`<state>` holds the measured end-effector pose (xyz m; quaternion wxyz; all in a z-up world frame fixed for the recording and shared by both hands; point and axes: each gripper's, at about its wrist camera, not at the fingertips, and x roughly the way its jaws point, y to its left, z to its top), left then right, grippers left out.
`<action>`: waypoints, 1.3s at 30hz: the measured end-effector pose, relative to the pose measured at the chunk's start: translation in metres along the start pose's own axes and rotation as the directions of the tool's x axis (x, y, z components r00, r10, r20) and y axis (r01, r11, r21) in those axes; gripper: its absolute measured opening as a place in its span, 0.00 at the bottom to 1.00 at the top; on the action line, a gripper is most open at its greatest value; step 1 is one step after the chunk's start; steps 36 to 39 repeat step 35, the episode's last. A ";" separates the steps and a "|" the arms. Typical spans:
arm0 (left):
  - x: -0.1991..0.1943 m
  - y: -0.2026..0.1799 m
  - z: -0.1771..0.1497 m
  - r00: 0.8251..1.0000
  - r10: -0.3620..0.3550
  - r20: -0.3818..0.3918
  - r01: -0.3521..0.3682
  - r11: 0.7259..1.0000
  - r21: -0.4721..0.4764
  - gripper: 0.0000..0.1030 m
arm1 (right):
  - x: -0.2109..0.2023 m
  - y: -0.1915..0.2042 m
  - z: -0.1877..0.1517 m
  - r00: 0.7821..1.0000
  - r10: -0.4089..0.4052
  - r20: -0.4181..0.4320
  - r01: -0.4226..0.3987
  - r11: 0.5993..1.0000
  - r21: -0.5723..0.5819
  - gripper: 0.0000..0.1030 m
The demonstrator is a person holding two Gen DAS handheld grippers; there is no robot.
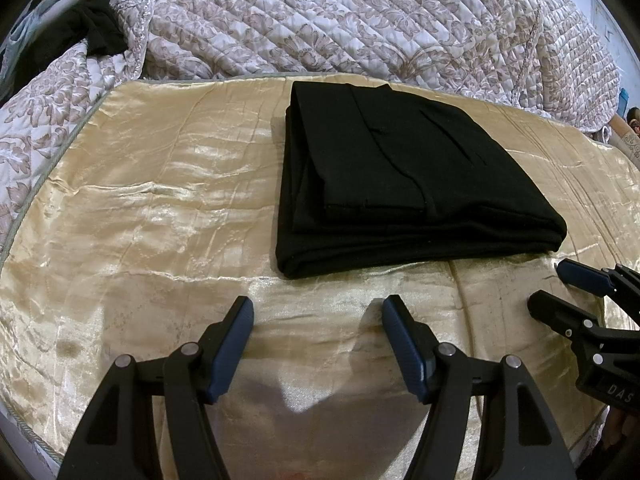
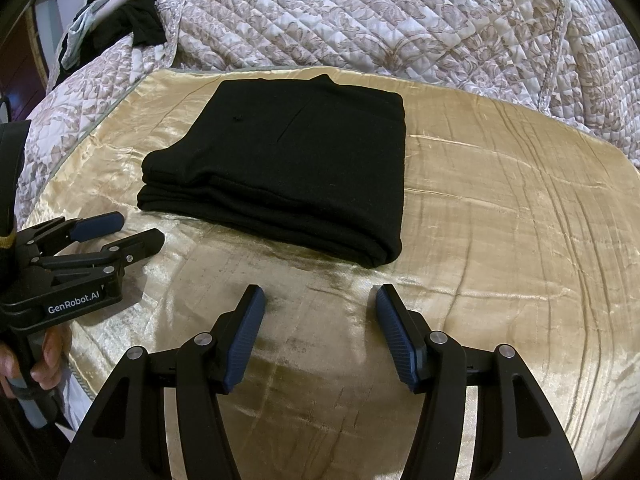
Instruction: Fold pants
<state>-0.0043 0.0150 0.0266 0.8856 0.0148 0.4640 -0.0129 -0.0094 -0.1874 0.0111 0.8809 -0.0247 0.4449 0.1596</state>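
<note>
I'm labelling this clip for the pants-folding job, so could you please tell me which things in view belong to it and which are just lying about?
Part of the job:
- black pants, folded on the gold satin cover
- left gripper, open
- right gripper, open

Lying about:
- quilted floral bedspread
- dark clothes at the far left

1. Left gripper [image 1: 318, 312]: two black plastic arms with cut-out windows, each ending in a dark blue ribbed pad; round silver pins at the pivots.
2. Right gripper [image 2: 320, 300]: same build, with black linkage arms, blue ridged pads and silver pivot pins behind each pad.
3. From the right camera, the left tool's body is a black block with white lettering "GenRobot.AI" on its side.
4. Below that block, a grey handle with the person's hand [image 2: 44, 356] around it; a black strap or sleeve edge with a yellowish trim sits above.
</note>
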 end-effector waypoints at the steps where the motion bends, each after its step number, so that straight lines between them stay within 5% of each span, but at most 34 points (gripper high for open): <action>1: 0.000 0.000 0.000 1.000 0.000 0.000 0.000 1.000 0.000 0.68 | 0.000 0.000 0.000 1.000 0.000 0.000 0.000 1.000 0.000 0.57; 39: -0.003 -0.004 -0.004 1.000 0.002 0.010 -0.002 1.000 0.004 0.68 | 0.000 0.004 -0.002 1.000 -0.006 0.005 0.007 1.000 -0.031 0.60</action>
